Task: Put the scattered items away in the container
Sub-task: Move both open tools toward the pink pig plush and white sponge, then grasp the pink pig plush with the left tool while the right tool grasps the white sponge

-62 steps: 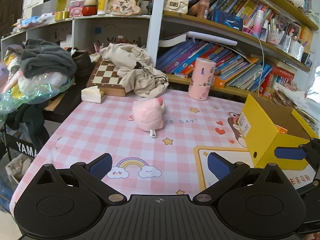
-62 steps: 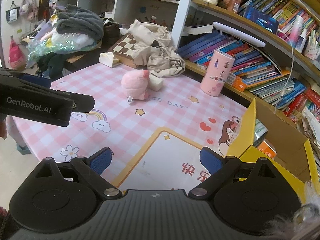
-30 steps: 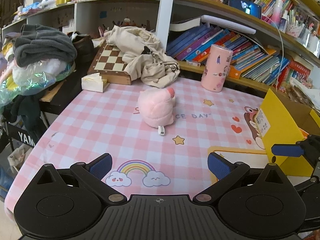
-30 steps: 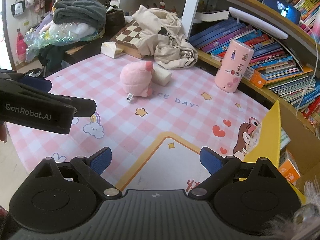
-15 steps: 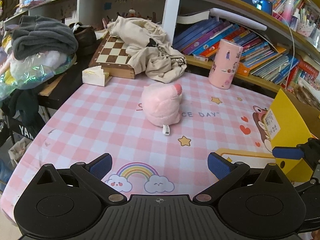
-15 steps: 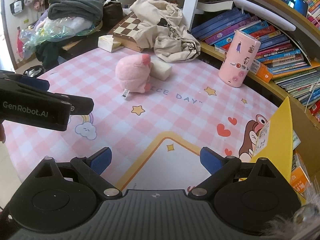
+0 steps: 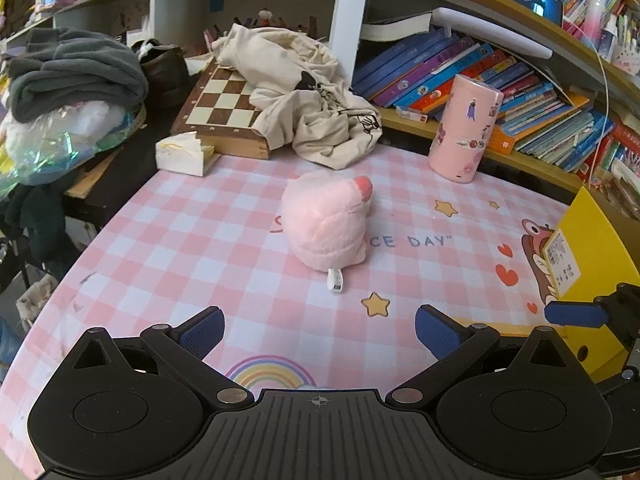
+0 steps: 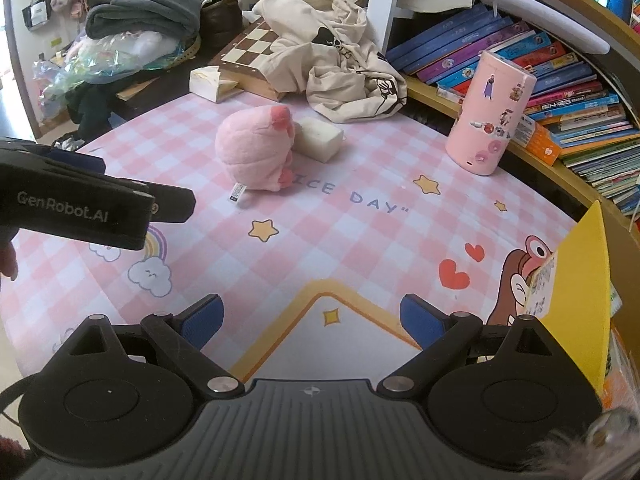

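Lying on the checked mat ahead of the spread, empty left claw (image 7: 318, 326): pink plush toy (image 7: 326, 226).

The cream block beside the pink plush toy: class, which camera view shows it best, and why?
The right wrist view. There the cream block lies in plain sight against the pink plush toy. In the left wrist view the toy hides the block completely.
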### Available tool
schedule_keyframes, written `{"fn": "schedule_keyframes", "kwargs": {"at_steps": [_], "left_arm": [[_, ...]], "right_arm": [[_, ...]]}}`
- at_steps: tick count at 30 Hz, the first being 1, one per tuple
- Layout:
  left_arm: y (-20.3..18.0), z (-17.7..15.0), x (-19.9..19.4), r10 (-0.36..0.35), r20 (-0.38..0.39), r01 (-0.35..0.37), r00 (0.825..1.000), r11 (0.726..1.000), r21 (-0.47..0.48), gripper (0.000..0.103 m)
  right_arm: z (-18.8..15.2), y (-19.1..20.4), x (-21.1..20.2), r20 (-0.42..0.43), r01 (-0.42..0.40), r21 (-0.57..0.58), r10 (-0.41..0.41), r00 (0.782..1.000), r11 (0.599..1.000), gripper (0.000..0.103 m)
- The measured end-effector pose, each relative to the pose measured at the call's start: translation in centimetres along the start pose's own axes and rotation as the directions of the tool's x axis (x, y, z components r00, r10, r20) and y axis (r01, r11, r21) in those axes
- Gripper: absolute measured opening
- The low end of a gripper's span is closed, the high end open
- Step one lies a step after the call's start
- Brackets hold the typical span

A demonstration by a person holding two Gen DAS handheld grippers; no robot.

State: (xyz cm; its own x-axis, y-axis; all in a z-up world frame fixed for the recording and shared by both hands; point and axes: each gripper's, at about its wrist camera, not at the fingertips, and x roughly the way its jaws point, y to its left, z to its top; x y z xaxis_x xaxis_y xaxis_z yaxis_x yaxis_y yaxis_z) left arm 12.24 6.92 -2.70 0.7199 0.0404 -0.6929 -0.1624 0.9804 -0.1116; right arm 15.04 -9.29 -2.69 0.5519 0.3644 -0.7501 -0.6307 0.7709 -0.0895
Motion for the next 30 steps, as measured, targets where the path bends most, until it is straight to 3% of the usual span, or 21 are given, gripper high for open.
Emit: {"fn": "schedule_keyframes", "kwargs": {"at_steps": [12, 30], "left_arm": [[-0.9, 3.5, 4.5, 0.026, 0.042, -0.028, 0.999, 0.999, 0.03, 0.102], [-0.8, 5.8, 11.2, 0.066, -0.007, -0.066, 0.998, 0.998, 0.005, 0.102]], "right_arm": [[2.8, -2.8, 3.1, 0.029, -0.007, 0.016, 0.006, 1.0, 1.0, 0.096], [6.1, -4.7, 6.8, 0.042, -0.017, 0.014, 0.016, 0.999, 1.0, 0.096]]}}
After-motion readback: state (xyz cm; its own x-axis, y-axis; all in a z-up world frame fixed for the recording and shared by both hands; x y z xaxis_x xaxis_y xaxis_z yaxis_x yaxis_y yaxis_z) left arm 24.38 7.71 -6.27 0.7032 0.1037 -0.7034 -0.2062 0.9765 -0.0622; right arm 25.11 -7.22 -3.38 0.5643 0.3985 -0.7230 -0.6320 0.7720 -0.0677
